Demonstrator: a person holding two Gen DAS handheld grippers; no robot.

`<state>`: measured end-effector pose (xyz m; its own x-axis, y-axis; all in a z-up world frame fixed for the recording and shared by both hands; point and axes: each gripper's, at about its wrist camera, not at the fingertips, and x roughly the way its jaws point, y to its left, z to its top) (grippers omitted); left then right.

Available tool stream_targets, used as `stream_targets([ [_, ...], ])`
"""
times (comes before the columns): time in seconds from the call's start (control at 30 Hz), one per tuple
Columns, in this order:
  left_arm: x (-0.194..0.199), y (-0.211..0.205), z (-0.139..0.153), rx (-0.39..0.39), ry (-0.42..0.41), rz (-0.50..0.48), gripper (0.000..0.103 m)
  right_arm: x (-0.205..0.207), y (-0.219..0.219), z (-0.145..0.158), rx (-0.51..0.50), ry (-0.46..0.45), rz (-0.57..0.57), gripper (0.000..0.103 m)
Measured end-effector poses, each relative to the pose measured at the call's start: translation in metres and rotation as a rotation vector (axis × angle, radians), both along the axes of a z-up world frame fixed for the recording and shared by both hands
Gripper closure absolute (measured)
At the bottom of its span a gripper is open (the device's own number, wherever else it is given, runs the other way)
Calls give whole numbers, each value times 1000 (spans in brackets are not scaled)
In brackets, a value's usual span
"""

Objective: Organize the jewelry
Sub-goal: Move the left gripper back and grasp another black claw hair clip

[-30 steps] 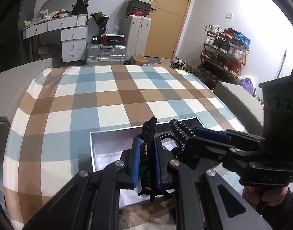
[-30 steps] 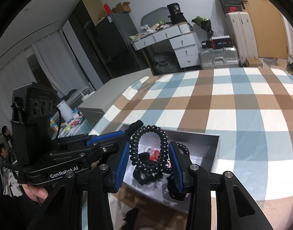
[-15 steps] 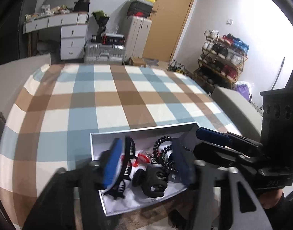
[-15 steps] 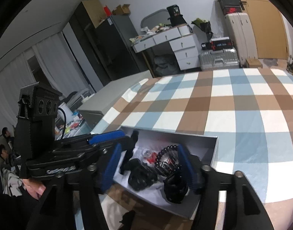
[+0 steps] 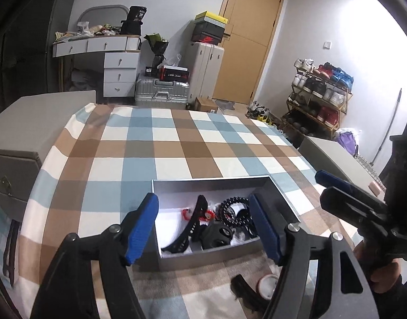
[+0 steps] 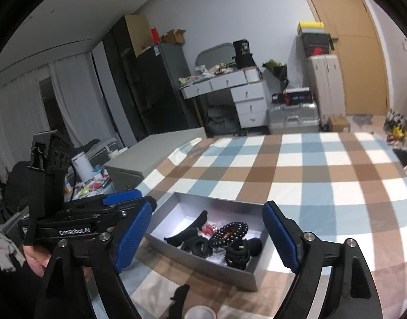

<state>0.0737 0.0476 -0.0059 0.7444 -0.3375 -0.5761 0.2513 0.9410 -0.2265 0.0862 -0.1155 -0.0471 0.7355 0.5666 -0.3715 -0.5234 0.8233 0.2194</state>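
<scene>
A grey open box [image 5: 211, 183] [image 6: 222, 204] sits on the plaid tablecloth. Inside lie a black hair claw [image 5: 189, 228] [image 6: 187, 232], a black bead bracelet [image 5: 234, 211] [image 6: 230, 232], a small red piece [image 5: 206, 214] [image 6: 207, 229] and other black hair clips [image 5: 216, 236] [image 6: 238, 255]. My left gripper [image 5: 203, 228] is open and empty above the box's near side. My right gripper [image 6: 208, 239] is open and empty above the box; it also shows in the left wrist view [image 5: 347, 194], and the left one in the right wrist view [image 6: 123, 204].
On the cloth in front of the box lie a black clip [image 5: 243, 287] [image 6: 181, 296] and a small round white item [image 5: 267, 284] [image 6: 200, 313]. Grey cabinets [image 5: 30, 111] [image 5: 333, 154] flank the table. Suitcases, a desk and a shoe rack stand beyond.
Both grippers opened: the left let go of the black hair claw and the right let go of the bead bracelet. Both now lie in the box, and the grippers have drawn back.
</scene>
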Motion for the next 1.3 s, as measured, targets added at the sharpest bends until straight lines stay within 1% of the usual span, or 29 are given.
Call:
stream_targets([
  [0.1,-6,-4,1,16,-3,7,35,-13,0,4,-17,-28,-4,11],
  [0.2,-12,-7,1,13,-9,26,24,-24,0,5,-42,-52,-25,10],
  [0.23,-15,-8,1,13,-9,28,22,-27,-1,5,-48,-56,-32,8],
  [0.33,-22,-13,-1,34,-9,36,22,-34,-5,3,-52,-57,-57,5],
  [0.47,-31,-19,-8,51,15,48,20,-42,-17,-4,-44,-33,-98,2],
  [0.57,-39,-24,-16,50,40,23,19,-49,-27,-11,-49,-19,-131,0],
  [0.7,-45,-36,-32,26,113,-28,18,-56,-40,-22,-70,12,-175,0],
  [0.8,-48,-48,-46,33,171,-42,18,-60,-52,-32,-75,54,-204,0],
  [0.97,-47,-60,-63,51,245,-50,18,-67,-65,-42,-70,85,-223,0],
  [1.1,-52,-67,-70,109,239,-47,18,-66,-71,-48,-75,109,-232,0],
  [1.2,-53,-71,-75,131,268,-70,19,-66,-72,-50,-73,121,-236,0],
  [1.3,-55,-72,-73,152,260,-78,18,-66,-72,-51,-68,125,-228,0],
])
